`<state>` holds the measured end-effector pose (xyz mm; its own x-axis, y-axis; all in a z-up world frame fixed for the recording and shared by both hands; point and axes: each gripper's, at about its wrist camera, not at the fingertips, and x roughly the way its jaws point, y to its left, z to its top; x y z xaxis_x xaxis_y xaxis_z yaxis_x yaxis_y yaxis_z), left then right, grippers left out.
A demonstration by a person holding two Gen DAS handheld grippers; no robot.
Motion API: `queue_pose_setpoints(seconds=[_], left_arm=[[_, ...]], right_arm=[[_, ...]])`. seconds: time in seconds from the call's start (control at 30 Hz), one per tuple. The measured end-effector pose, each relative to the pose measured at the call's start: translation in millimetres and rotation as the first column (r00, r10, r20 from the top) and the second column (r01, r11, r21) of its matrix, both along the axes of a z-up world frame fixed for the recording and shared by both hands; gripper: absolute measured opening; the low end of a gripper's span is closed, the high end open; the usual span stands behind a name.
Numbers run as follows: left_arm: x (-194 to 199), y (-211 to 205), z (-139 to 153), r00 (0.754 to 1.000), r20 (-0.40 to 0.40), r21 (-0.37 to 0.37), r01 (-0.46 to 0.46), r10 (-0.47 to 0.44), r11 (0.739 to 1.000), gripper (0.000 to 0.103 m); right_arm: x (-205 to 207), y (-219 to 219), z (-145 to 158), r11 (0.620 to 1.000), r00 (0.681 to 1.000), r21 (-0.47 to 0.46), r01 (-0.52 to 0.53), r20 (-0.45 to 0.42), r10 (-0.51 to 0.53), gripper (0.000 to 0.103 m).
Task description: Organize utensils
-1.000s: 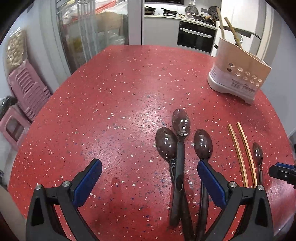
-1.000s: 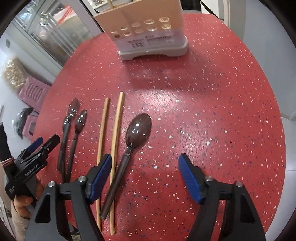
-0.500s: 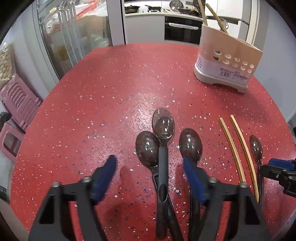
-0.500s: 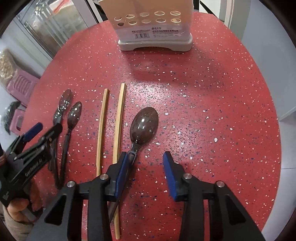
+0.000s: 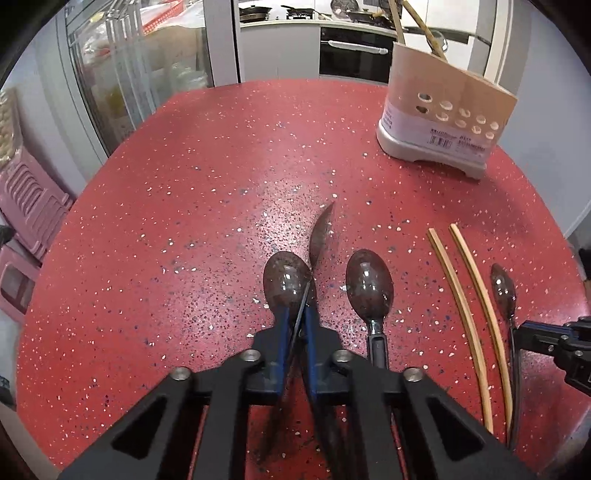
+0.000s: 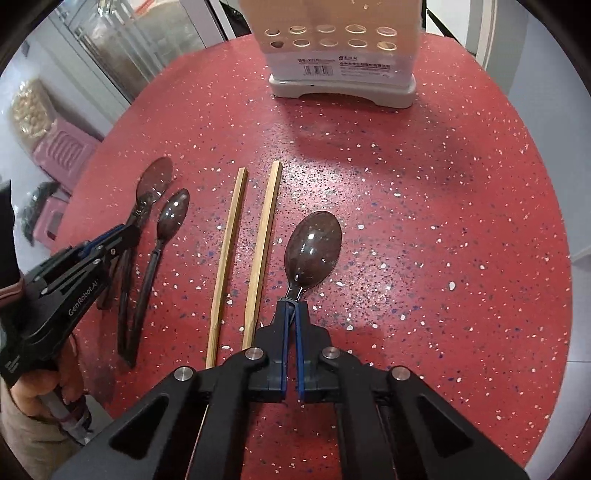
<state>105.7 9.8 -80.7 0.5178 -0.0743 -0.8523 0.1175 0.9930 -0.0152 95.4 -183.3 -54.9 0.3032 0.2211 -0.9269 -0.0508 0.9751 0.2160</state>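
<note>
So both tongs have clamped onto a spoon each, and that's about as far as the sorting has got. The left gripper (image 5: 300,321) is pinched shut on the handle of a dark brown spoon (image 5: 320,234) that's rolled up on its edge, so its bowl shows side-on above the table. The right gripper (image 6: 292,314) is squeezed onto the neck of another brown spoon (image 6: 314,251), just behind the bowl, which looks like it's lying flat on the red speckled table (image 6: 443,221).

What counts as done: the beige utensil holder (image 5: 443,125) with the round holes stands at the far side of the table, and a couple of wooden sticks (image 5: 417,22), chopsticks I'd guess, already poke out of its top. Can't tell what else is inside.

Left to do, going by what's lying around:
- two more brown spoons on the table right by the left gripper, one (image 5: 286,284) touching the lifted one, the other (image 5: 369,288) just beside it
- a pair of bamboo chopsticks (image 6: 247,254) lying side by side between the two grippers
- plus the two spoons currently being held

So I'd call it early days, most of it isn't in the holder yet. Both held spoons need carrying across to the holder, which is well apart from either gripper.
</note>
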Motion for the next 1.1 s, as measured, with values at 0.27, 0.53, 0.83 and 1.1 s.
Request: queue_pose_setpoints(seconds=[0.27,0.53,0.83,1.1], left_arm=[[-7,17,15,0.999,0.036,-0.086,-0.029,0.032,0.996,0.029],[-5,27,26,0.998,0.045,-0.122,-0.047,0.053,0.991,0.029],[-5,20,31,0.996,0.060,-0.064,-0.058,0.062,0.996,0.029],[-4,22,26,0.997,0.056,-0.042,-0.047,0.050,0.998,0.029]], right_arm=[[-4,-25,4,0.993,1.000,0.118,0.004,0.025,-0.007,0.001],[2,-32,22,0.988,0.996,0.152,-0.016,0.085,0.003,0.001],[3,-41,4,0.979,1.000,0.201,0.018,-0.019,-0.014,0.002],[0,-29,-6,0.991,0.996,0.128,0.048,-0.084,-0.038,0.004]])
